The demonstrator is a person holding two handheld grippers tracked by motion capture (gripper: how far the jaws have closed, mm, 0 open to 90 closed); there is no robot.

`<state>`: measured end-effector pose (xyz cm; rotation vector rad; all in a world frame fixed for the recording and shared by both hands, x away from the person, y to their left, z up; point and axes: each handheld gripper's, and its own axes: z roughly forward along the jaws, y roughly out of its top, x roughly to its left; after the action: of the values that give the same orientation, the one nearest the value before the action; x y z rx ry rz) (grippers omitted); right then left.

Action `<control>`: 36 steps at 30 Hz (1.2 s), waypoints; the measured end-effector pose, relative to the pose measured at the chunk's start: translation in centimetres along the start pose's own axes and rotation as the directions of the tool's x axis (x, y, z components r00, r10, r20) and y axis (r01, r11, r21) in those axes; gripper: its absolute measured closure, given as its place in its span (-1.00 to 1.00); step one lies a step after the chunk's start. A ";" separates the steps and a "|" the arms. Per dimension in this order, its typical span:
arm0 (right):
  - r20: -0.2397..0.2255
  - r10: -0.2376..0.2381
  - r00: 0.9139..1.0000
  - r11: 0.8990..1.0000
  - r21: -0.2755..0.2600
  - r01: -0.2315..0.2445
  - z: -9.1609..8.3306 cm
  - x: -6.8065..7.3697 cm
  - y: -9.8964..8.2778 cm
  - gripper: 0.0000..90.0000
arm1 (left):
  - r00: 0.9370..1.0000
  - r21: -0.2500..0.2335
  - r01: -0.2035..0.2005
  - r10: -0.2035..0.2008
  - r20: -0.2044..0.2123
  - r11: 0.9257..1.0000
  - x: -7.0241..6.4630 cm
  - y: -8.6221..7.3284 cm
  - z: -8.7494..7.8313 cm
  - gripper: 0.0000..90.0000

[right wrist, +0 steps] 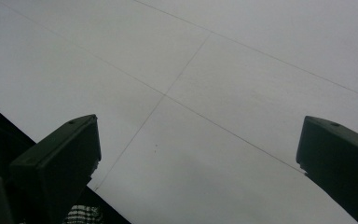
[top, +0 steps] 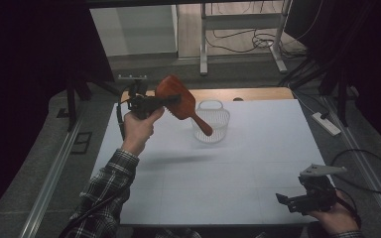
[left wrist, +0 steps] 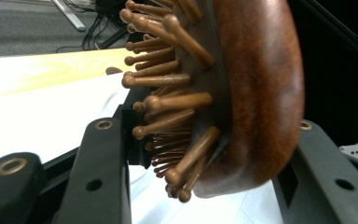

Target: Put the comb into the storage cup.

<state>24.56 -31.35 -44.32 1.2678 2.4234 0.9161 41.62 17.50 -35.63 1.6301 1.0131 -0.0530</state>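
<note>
Above the far left part of the white table [top: 218,173], the left gripper [top: 171,100] holds a reddish-brown wooden paddle hairbrush [top: 177,101] clear of the surface. Its jaws are clamped across the brush head: in the left gripper view one black jaw sits on the bristle side and the other against the smooth rounded back of the hairbrush [left wrist: 256,93], with the wooden ball-tipped pins [left wrist: 168,102] sticking out toward the left of that view. Seen from the high view, the brush is tilted, head up and to the left, handle [top: 202,125] slanting down to the right.

Just behind and below that handle stands a small clear plastic basket [top: 217,124] with slatted walls and a loop handle on its far rim. The end of the brush handle overlaps the basket's near left wall in the high view; whether it touches the basket or hangs in front of it cannot be told. Nothing can be made out inside the basket.

At the near right corner of the table, the right gripper [top: 290,201] rests low in the person's hand, well apart from brush and basket. Its jaws stand wide with nothing between them; the right gripper view looks past them onto the bare table [right wrist: 191,93] with faint seam lines. A plaid sleeve [top: 106,193] covers the left forearm.
</note>
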 end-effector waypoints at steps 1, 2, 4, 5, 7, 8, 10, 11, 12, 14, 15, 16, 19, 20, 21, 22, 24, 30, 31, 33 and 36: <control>-0.001 -0.005 1.000 1.000 0.001 0.005 0.0 0.0 0.0 -1.00 | 1.000 -0.001 -0.001 0.001 -0.004 1.000 0.0 0.1 0.1 0.20; -0.002 -0.009 1.000 1.000 0.003 0.009 0.0 0.0 0.0 -1.00 | 1.000 -0.002 -0.001 0.001 -0.007 1.000 0.0 0.2 0.2 0.20; -0.006 -0.013 1.000 1.000 0.004 0.013 0.0 0.1 0.0 -1.00 | 1.000 -0.004 0.003 -0.003 -0.014 1.000 0.1 0.4 0.4 0.20; -0.005 -0.015 1.000 1.000 0.004 0.015 0.1 0.1 0.0 -1.00 | 1.000 -0.005 0.004 -0.004 -0.017 1.000 0.2 0.5 0.5 0.20; -0.007 -0.015 1.000 1.000 0.006 0.015 0.1 0.1 0.0 -1.00 | 1.000 -0.011 0.011 -0.011 -0.021 1.000 0.4 0.6 0.7 0.20; -0.007 -0.015 1.000 1.000 0.006 0.015 0.1 0.1 0.0 -1.00 | 1.000 -0.012 0.013 -0.013 -0.023 1.000 0.5 0.6 0.8 0.20; -0.007 -0.012 1.000 1.000 0.008 0.012 0.1 0.1 0.0 -1.00 | 0.999 -0.018 0.019 -0.020 -0.029 1.000 0.7 0.7 0.9 0.20; -0.007 -0.013 1.000 1.000 0.010 0.013 0.1 0.1 0.0 -1.00 | 0.999 -0.022 0.021 -0.022 -0.032 1.000 0.8 0.8 1.0 0.20; -0.008 -0.013 1.000 1.000 0.010 0.013 0.1 0.1 0.0 -1.00 | 0.999 -0.023 0.023 -0.024 -0.035 0.999 0.9 0.9 1.1 0.20; -0.010 -0.013 1.000 1.000 0.011 0.013 0.1 0.1 0.0 -1.00 | 0.999 -0.027 0.027 -0.028 -0.037 0.999 1.1 1.0 1.2 0.20; -0.011 -0.013 1.000 1.000 0.011 0.013 0.1 0.1 0.0 -1.00 | 0.999 -0.032 0.031 -0.032 -0.040 0.999 1.2 1.0 1.2 0.20; -0.011 -0.012 1.000 1.000 0.009 0.013 0.1 0.0 0.0 -1.00 | 0.998 -0.031 0.032 -0.033 -0.044 0.999 1.3 1.1 1.3 0.20; -0.015 -0.011 1.000 1.000 0.010 0.011 0.1 0.1 0.0 -1.00 | 0.998 -0.038 0.038 -0.040 -0.052 0.999 1.6 1.3 1.6 0.20; -0.015 -0.011 1.000 1.000 0.010 0.012 0.1 0.1 0.0 -1.00 | 0.998 -0.041 0.041 -0.043 -0.055 0.998 1.7 1.3 1.7 0.20; -0.016 -0.011 1.000 1.000 0.011 0.012 0.1 0.1 0.0 -1.00 | 0.997 -0.044 0.043 -0.045 -0.057 0.998 1.8 1.3 1.7 0.20; -0.018 -0.015 1.000 1.000 0.010 0.015 0.1 0.0 0.0 -1.00 | 0.997 -0.047 0.046 -0.049 -0.060 0.998 1.9 1.3 1.8 0.20; -0.020 -0.018 1.000 1.000 0.010 0.018 0.1 0.1 0.0 -1.00 | 0.996 -0.053 0.051 -0.054 -0.066 0.997 2.1 1.3 2.0 0.20; -0.026 -0.017 1.000 1.000 0.015 0.018 0.1 0.1 0.0 -1.00 | 0.994 -0.060 0.066 -0.071 -0.085 0.996 2.7 1.2 2.8 0.20; -0.026 -0.017 1.000 1.000 0.016 0.018 0.1 0.1 0.0 -1.00 | 0.993 -0.060 0.070 -0.075 -0.085 0.996 2.8 1.1 2.9 0.20; -0.027 -0.018 0.999 1.000 0.016 0.018 0.1 0.1 0.0 -1.00 | 0.993 -0.059 0.076 -0.081 -0.090 0.995 3.1 1.0 3.2 0.20; -0.030 -0.019 0.999 1.000 0.018 0.019 0.2 0.1 0.0 -1.00 | 0.992 -0.061 0.082 -0.088 -0.094 0.995 3.3 0.7 3.7 0.20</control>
<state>24.62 -31.19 -44.42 1.2438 2.4679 0.9157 45.85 16.39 -38.07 1.5493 1.1479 -0.0027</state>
